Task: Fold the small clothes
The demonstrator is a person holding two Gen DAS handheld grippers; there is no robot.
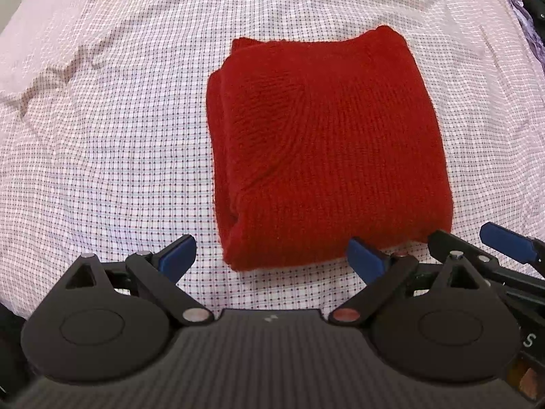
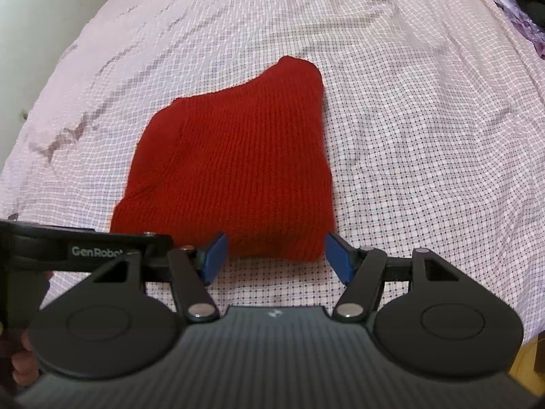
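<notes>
Red knitted sweater (image 1: 323,143) is seen folded into a thick block on the checked bedsheet (image 1: 102,136). Left gripper (image 1: 272,255) is held spread, nothing between its pads, just short of the sweater's near edge. Right gripper (image 2: 276,255) is likewise parted and empty, at the same near edge. The knit is judged soft, bulky, light, not slippery; layers are likely to slump, so the doubled near edge is best pinched. Underside and inner folds are hidden. Purple fabric (image 2: 511,17), far beyond the sweater, is cut off.
</notes>
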